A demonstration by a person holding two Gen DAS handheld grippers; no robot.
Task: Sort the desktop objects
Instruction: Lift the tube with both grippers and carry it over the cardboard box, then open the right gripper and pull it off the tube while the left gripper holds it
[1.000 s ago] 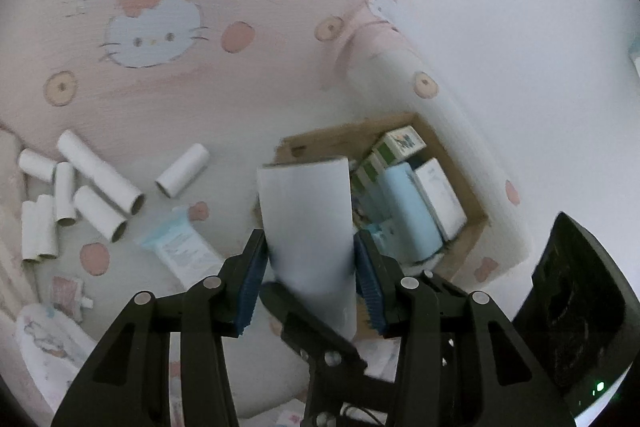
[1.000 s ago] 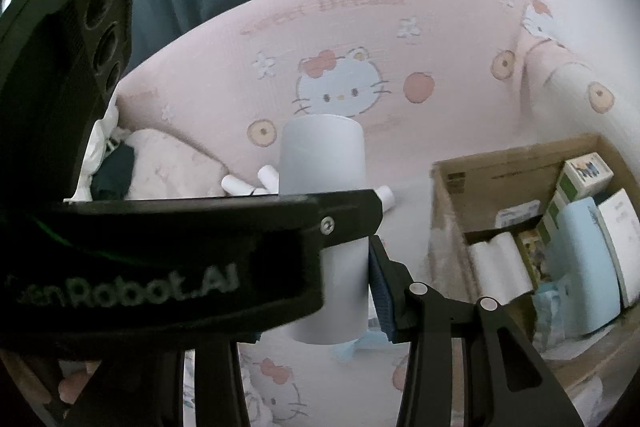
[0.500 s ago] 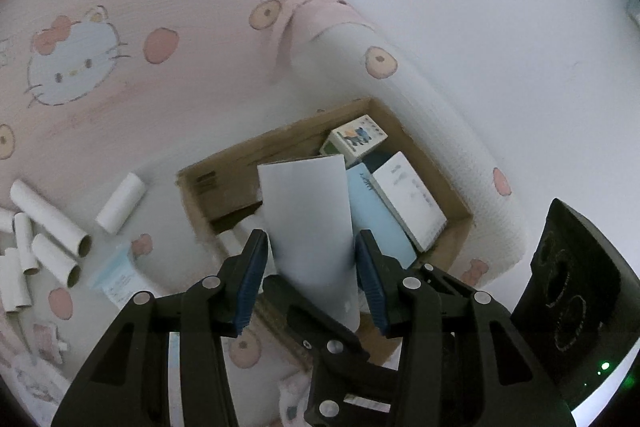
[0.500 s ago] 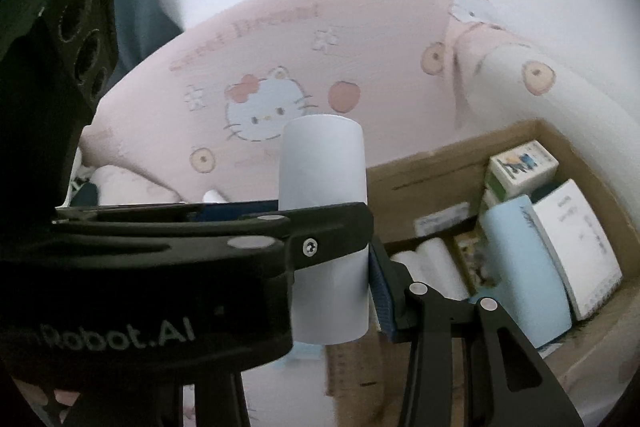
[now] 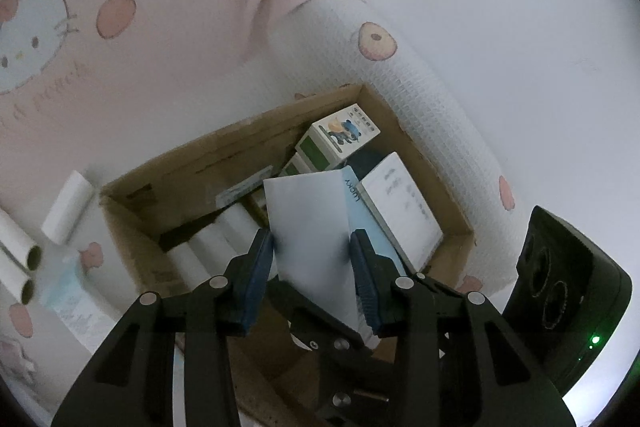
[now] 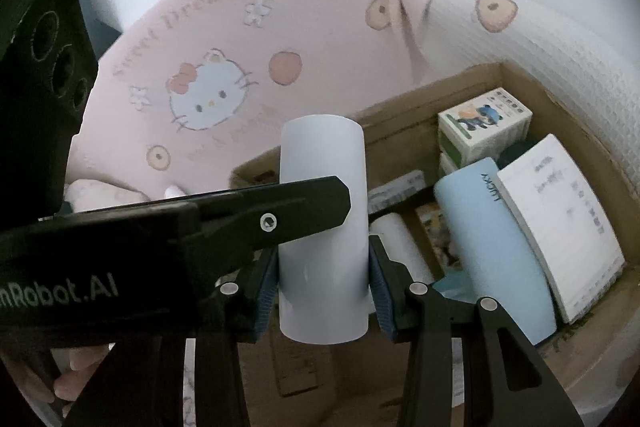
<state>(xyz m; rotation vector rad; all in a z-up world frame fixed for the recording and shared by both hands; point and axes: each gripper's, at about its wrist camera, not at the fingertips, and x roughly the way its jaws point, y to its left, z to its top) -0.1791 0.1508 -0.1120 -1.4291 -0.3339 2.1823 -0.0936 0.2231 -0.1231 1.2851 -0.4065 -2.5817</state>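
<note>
Two hand-held grippers carry white tubes above an open cardboard box (image 5: 168, 183) that sits on pink cartoon-cat bedding (image 6: 208, 39). The left gripper (image 5: 314, 259) has a pale, flattened-looking paper tube (image 5: 310, 235) between its blue pads; its jaws are closing, and both pads appear to meet the tube's sides, which tilts slightly to the right of the jaws' axis. The right gripper (image 6: 323, 277) clamps a white cylindrical tube (image 6: 323, 211) upright between its pads, both pressing against the tube's lower half.

Straight ahead of the left jaws, the box holds several white rolls (image 5: 216, 247) to the left of the held tube, a light blue "LUCKY" book (image 5: 352, 195) and a white printed booklet (image 5: 404, 215) to the right, and a small cartoon-printed carton (image 5: 344, 135) beyond. Outside the box, far left of the left jaws, more cardboard tubes (image 5: 66, 207) lie on the bedding next to a pale blue packet (image 5: 68, 287).

From the right wrist view, the same blue book (image 6: 492, 247) and booklet (image 6: 560, 223) lie right of the jaws, with the carton (image 6: 484, 123) behind them. The left gripper's black body (image 6: 160, 227) crosses in front of the right-hand tube, and fingertips (image 6: 80, 363) of a hand show at lower left.
</note>
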